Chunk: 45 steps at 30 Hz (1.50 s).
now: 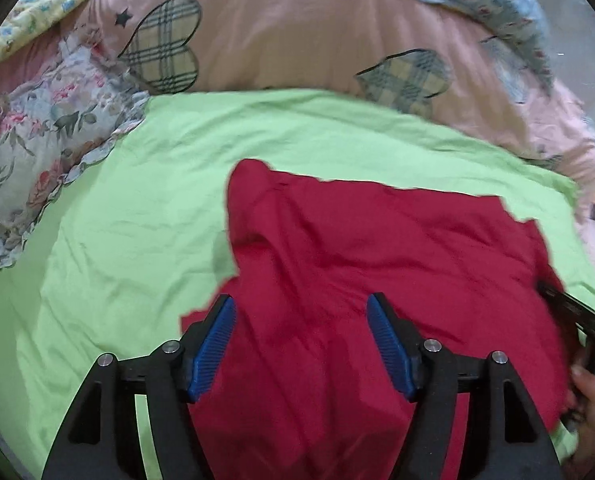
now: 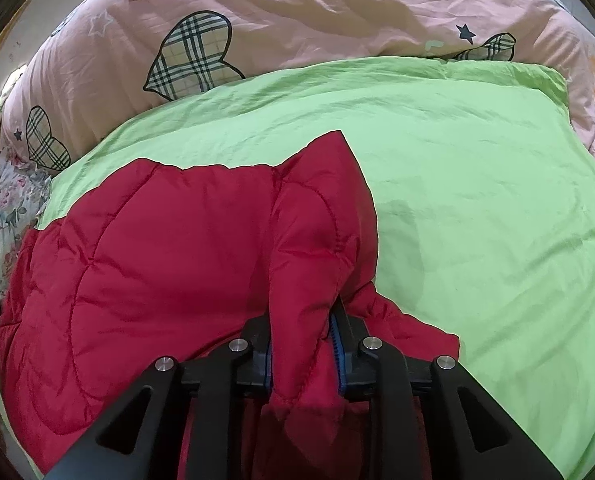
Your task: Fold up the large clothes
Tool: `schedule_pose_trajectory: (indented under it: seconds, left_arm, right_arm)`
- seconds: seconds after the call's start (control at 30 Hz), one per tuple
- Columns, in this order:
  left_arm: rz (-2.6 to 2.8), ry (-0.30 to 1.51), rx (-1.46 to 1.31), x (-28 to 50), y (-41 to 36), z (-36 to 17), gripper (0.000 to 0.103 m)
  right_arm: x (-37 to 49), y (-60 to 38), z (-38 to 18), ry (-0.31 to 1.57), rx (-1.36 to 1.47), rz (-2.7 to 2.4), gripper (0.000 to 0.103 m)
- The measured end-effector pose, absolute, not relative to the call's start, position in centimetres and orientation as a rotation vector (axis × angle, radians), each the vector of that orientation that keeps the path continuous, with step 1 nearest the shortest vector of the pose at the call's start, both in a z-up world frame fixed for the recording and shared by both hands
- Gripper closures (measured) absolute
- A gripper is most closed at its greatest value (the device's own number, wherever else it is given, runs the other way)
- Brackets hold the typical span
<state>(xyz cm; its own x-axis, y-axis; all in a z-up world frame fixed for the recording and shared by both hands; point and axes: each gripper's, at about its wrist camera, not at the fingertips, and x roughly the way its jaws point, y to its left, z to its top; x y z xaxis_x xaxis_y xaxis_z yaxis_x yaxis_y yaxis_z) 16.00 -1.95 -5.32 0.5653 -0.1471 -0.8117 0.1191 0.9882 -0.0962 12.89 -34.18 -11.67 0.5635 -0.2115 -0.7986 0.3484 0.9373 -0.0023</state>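
At the left edge of the bed, in the left wrist view, a frilled floral pillow lies partly on the light green bedsheet, with a strip of yellow flowered cloth behind it at the far left corner. Behind the sheet runs a pink quilt printed with plaid hearts and small stars, and a pale blue flowered cloth lies over its far right end. The red quilted padded jacket is spread on the green sheet toward the near right side, its far edge roughly straight and well short of the pink quilt. The left gripper hangs just over the jacket with its blue ribbed pads standing wide apart and nothing caught between them; whether the pads brush the cloth cannot be told. At the right edge of that view a hand grasps a black tool. In the right wrist view the right gripper stands narrow, its fingers pinched on a raised fold of the jacket, which rises in a ridge between them, while the rest lies flat to the left on the sheet, with bare green stretching to the right edge.
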Motion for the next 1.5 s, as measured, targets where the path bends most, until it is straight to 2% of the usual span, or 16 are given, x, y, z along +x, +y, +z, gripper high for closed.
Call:
schedule_pose_trajectory:
  seconds: [0.2,0.3,0.33,0.5,0.57,0.63,0.77,1.0,1.2,1.5]
  left_arm:
    - [-0.262,0.994,0.002,11.8,-4.7,-6.0,0.035]
    - [-0.245,1.051,0.053,11.4,-5.9,-8.1,0.036]
    - [-0.230,1.057,0.081,11.4,-6.3,-8.9,0.035]
    - [-0.215,1.065,0.073,12.5,-5.8,-9.8,0.032]
    - [-0.212,1.062,0.073,12.5,-5.6,-9.8,0.032]
    - [-0.206,1.059,0.080,12.4,-5.6,-9.8,0.032]
    - [-0.190,1.056,0.085,12.2,-6.7,-10.2,0.032]
    - [-0.178,1.057,0.089,11.9,-6.9,-9.7,0.032]
    - [-0.084,0.993,0.128,10.0,-5.9,-7.4,0.030]
    - [-0.054,1.016,0.166,10.3,-6.2,-9.3,0.026]
  right_arm:
    - [12.8,-34.4,-11.7,0.914,0.178,-0.331,0.080]
    - [12.7,-34.6,-11.7,0.913,0.188,-0.335,0.075]
    - [12.7,-34.8,-11.7,0.912,0.195,-0.334,0.067]
    - [10.2,-34.3,-9.7,0.860,0.208,-0.339,0.052]
    - [8.0,-32.8,-7.7,0.786,0.180,-0.335,0.032]
    - [5.6,-30.8,-5.9,0.707,0.137,-0.324,0.023]
    - [3.8,-26.5,-5.3,0.734,0.061,-0.196,0.022]
    - [5.5,-25.1,-11.0,0.939,-0.003,-0.185,0.022]
    - [5.6,-26.4,-12.0,0.937,0.038,-0.189,0.023]
    - [4.9,-26.1,-12.3,0.922,0.037,-0.199,0.023]
